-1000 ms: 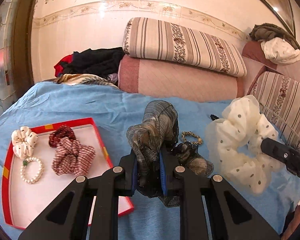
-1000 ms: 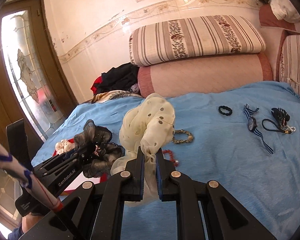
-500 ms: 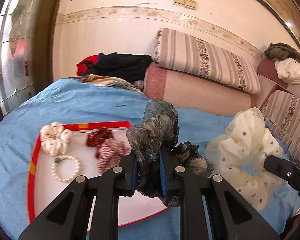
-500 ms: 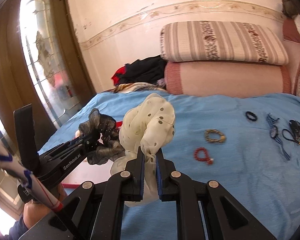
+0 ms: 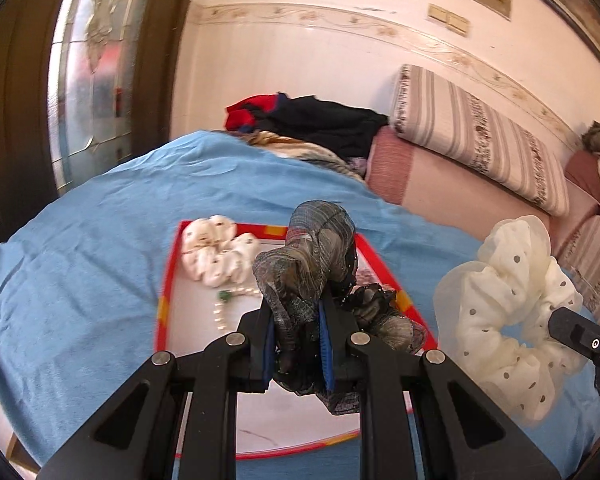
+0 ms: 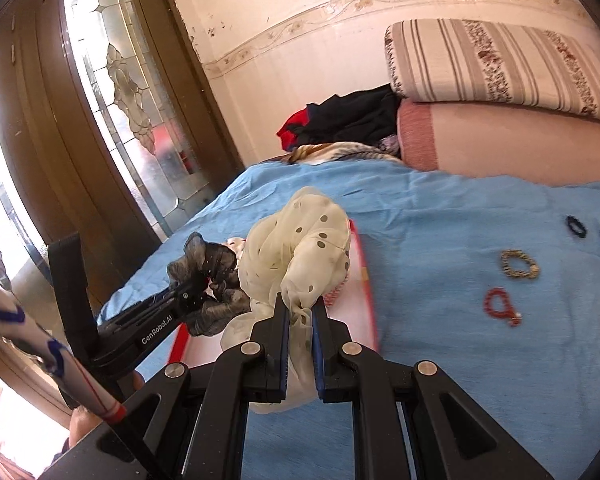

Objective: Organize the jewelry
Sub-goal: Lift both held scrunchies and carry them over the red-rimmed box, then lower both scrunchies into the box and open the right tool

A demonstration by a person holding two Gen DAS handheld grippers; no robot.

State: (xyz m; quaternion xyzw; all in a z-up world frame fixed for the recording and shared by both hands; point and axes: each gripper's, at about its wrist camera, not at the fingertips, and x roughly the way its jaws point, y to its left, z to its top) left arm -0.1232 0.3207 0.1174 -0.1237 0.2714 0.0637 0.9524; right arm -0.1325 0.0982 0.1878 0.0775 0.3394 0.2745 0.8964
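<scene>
My left gripper point(image 5: 298, 320) is shut on a grey plaid scrunchie point(image 5: 312, 252) and holds it above the red-rimmed white tray point(image 5: 162, 312). My right gripper point(image 6: 300, 312) is shut on a cream dotted scrunchie point(image 6: 300, 244), held over the tray's right rim point(image 6: 366, 276); it also shows in the left wrist view point(image 5: 512, 312). The left gripper with its grey scrunchie point(image 6: 208, 264) shows at the left of the right wrist view. In the tray lie a white scrunchie point(image 5: 216, 252) and a pearl bracelet point(image 5: 224, 308).
On the blue bedspread point(image 6: 480, 360) to the right lie a red bead bracelet point(image 6: 500, 306), a gold bracelet point(image 6: 518, 268) and a black hair tie point(image 6: 576, 226). Striped pillows point(image 6: 500, 64) and a clothes pile point(image 6: 352, 120) are at the back. A glass door point(image 6: 112, 100) is left.
Both grippers have swung left with their scrunchies and now hang over the tray. The tray has come under the left gripper. The jaws stay shut.
</scene>
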